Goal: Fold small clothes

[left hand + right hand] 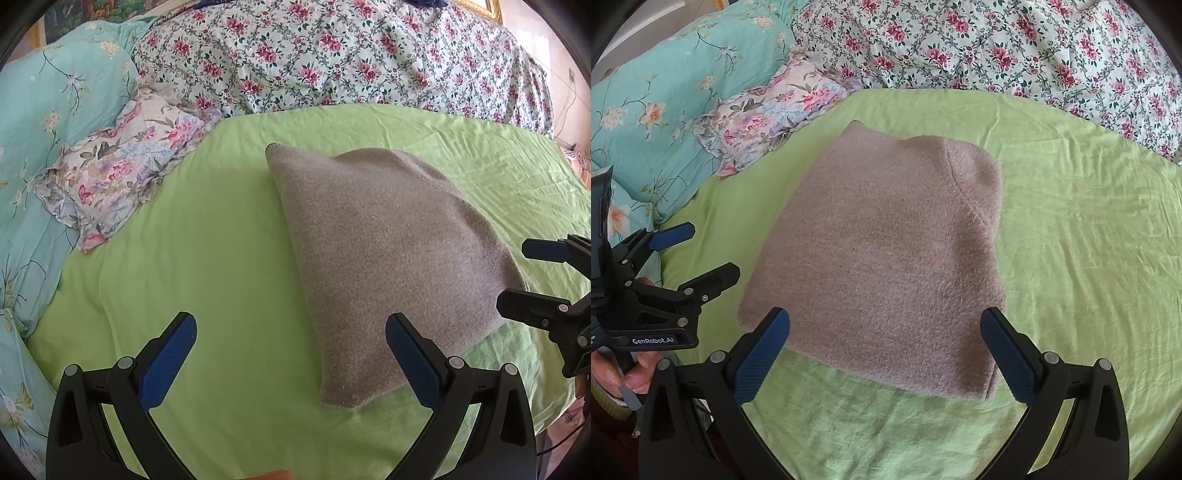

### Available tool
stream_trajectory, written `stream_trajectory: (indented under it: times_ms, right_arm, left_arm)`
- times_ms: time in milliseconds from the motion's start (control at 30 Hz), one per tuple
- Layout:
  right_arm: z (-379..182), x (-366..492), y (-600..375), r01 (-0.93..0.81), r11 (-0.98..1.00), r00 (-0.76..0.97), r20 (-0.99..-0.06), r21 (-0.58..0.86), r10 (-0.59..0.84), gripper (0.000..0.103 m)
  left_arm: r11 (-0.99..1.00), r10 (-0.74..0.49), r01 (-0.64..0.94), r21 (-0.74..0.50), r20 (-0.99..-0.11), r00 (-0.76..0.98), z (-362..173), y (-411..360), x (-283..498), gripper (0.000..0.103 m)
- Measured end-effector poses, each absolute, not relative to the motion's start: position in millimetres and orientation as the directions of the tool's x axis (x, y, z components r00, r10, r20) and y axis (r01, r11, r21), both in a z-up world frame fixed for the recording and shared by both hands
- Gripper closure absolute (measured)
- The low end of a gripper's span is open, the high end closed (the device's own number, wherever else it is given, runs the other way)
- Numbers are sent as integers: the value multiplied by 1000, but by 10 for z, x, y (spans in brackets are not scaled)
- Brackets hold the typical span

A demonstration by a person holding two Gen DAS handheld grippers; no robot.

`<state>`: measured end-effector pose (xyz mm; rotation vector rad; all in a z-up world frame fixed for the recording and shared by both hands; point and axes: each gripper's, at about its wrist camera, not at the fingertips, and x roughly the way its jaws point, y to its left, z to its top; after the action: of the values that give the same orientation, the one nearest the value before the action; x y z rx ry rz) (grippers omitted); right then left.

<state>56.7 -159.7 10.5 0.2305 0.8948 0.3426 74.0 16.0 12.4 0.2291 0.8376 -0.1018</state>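
Folded grey-brown knitted garment point(882, 254): flat on lime-green bed sheet point(1082, 240), directly ahead of right tool point(884, 356), ahead-right of left tool point(291, 354). Both tools: jaws spread wide, empty. Beyond: pastel floral frilled pillow point(122, 166), turquoise quilt point(55, 110), rose-print quilt point(332, 55).

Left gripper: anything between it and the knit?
Only bare green sheet. In the left wrist view the left gripper is open, and the knit reaches its right finger; nothing else lies between.
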Motion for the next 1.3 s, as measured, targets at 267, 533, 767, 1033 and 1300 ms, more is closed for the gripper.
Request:
stream_trajectory:
  times_ms: [267,533,767,1033,1300]
  right_arm:
    - [108,574,-1609,-199,926,583,-721,320,374,0]
    - [112,575,-1637,-190,927,588,-719,323,371,0]
    - [126,578,-1663,-189,928,594,-715,322,369,0]
    - [140,578,-1669,-189,928,599,-711,322,369,0]
    - [154,585,-1656,-194,927,598,-710,321,371,0]
  left_arm:
    - [970,-3,184,162,-743,669,124,153,733,1]
    - [969,-2,184,163,-741,671,123,143,728,1]
    - [970,-7,185,160,-738,675,129,143,730,1]
    - [970,-7,185,160,-737,676,140,140,722,1]
    - [969,-9,188,162,-735,678,153,150,737,1]
